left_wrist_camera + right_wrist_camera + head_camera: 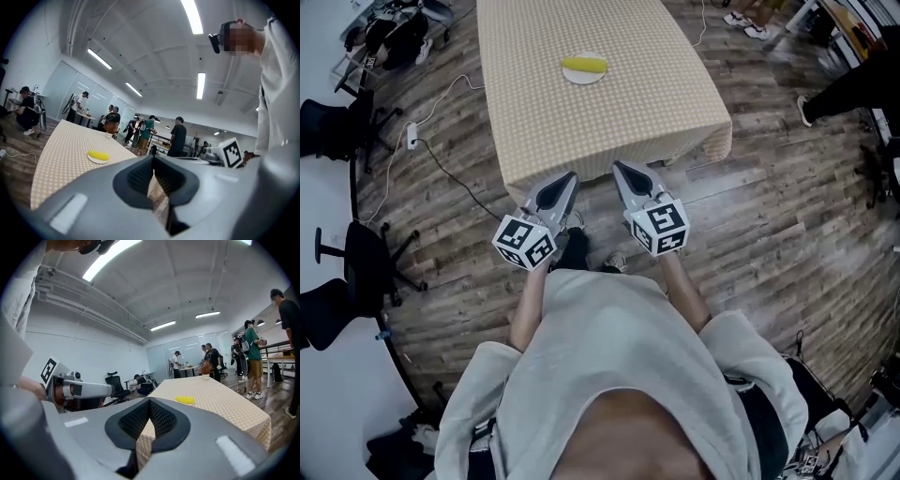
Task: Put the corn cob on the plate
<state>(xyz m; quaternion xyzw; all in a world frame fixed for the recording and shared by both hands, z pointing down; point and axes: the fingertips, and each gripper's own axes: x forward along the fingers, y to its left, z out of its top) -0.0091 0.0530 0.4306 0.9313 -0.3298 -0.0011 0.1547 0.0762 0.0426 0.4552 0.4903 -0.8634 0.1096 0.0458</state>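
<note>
A yellow corn cob (584, 65) lies on a small white plate (583, 78) in the middle of a table with a beige checked cloth (609, 122). Both grippers hang side by side short of the table's near edge, pointing at it. The left gripper (570, 176) is shut with nothing in it, and so is the right gripper (619, 167). In the left gripper view the corn cob (98, 155) shows far ahead, to the left of the shut left gripper (152, 159). The right gripper view has the corn cob (186, 400) right of the right gripper (149, 401).
Black office chairs (356, 267) stand at the left on the wooden floor, with a cable and power strip (412, 136) near the table's left side. Several people (178, 136) stand beyond the table's far end. A small vase (205, 376) sits at the far end.
</note>
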